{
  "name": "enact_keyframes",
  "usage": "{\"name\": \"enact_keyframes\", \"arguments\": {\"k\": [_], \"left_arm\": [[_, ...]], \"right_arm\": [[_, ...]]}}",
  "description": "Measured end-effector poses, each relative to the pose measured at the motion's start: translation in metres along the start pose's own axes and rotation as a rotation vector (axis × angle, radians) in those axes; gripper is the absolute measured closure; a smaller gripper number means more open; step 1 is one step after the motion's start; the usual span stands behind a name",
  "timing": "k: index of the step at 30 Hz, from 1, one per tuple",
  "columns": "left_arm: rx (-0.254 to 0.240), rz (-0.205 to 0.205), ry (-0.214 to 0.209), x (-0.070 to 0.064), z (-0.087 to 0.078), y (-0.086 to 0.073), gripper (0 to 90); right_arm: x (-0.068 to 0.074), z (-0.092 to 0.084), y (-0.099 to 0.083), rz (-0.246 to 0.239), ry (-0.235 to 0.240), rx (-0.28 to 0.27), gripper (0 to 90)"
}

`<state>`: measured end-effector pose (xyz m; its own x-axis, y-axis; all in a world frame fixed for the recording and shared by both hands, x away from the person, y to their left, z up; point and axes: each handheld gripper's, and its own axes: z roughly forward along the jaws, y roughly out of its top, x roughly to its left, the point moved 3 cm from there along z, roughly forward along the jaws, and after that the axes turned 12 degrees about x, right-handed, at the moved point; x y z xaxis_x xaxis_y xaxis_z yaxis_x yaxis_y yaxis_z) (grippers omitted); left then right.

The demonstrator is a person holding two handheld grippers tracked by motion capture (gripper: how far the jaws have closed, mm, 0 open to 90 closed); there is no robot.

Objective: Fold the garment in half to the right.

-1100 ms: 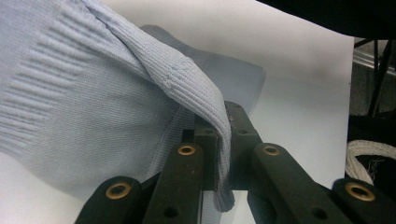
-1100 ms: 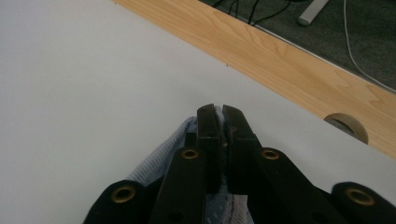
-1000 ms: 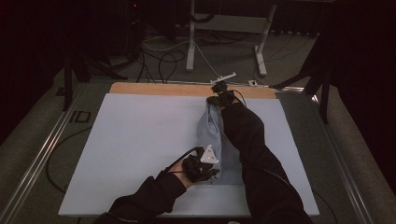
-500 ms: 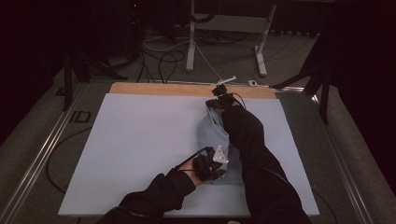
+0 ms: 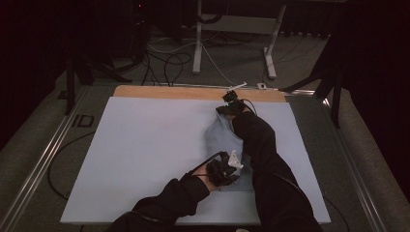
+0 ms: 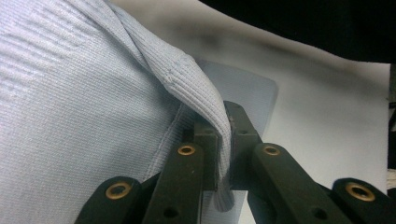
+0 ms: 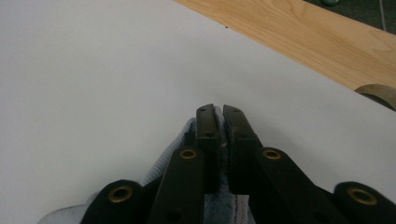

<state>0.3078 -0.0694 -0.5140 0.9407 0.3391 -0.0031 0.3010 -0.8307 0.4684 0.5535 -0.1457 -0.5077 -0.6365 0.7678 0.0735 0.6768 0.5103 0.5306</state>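
A pale blue ribbed garment lies on the white sheet, right of its middle. My left gripper sits at the garment's near end, shut on a raised fold of the blue cloth that runs between its jaws. At the far end, close to the wooden strip, my right gripper is shut on the garment's other edge, a thin layer of cloth pinched between its fingertips. The right sleeve covers much of the garment's right side.
The white sheet covers most of the table, with a wooden strip along its far edge. Metal rails run down both table sides. Behind the table stand a white frame and loose cables on the floor.
My left gripper has slid right and a little nearer along the garment's near end. The right gripper has dipped slightly toward the sheet, still at the far edge.
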Motion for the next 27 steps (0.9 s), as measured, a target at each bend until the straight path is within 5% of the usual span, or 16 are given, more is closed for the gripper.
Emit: {"name": "enact_keyframes", "arguments": {"k": [5, 9, 12, 13, 27], "left_arm": [[0.014, 0.002, -0.003, 0.001, 0.004, 0.003, 86.8], [0.016, 0.007, -0.011, -0.001, 0.006, 0.006, 86.7], [0.020, -0.003, -0.021, 0.000, 0.008, 0.006, 86.6], [0.028, 0.001, -0.017, 0.000, 0.009, 0.006, 86.6], [0.045, 0.002, -0.074, -0.011, 0.018, 0.019, 78.3]], "right_arm": [[-0.003, 0.000, -0.002, 0.008, 0.010, -0.007, 67.3], [-0.009, -0.006, -0.006, 0.037, 0.026, -0.014, 35.5], [-0.012, -0.011, -0.009, 0.046, 0.023, -0.018, 26.4], [-0.016, -0.018, -0.012, 0.048, 0.048, -0.023, 15.9], [-0.027, -0.055, -0.026, 0.067, -0.005, -0.096, 13.6]]}}
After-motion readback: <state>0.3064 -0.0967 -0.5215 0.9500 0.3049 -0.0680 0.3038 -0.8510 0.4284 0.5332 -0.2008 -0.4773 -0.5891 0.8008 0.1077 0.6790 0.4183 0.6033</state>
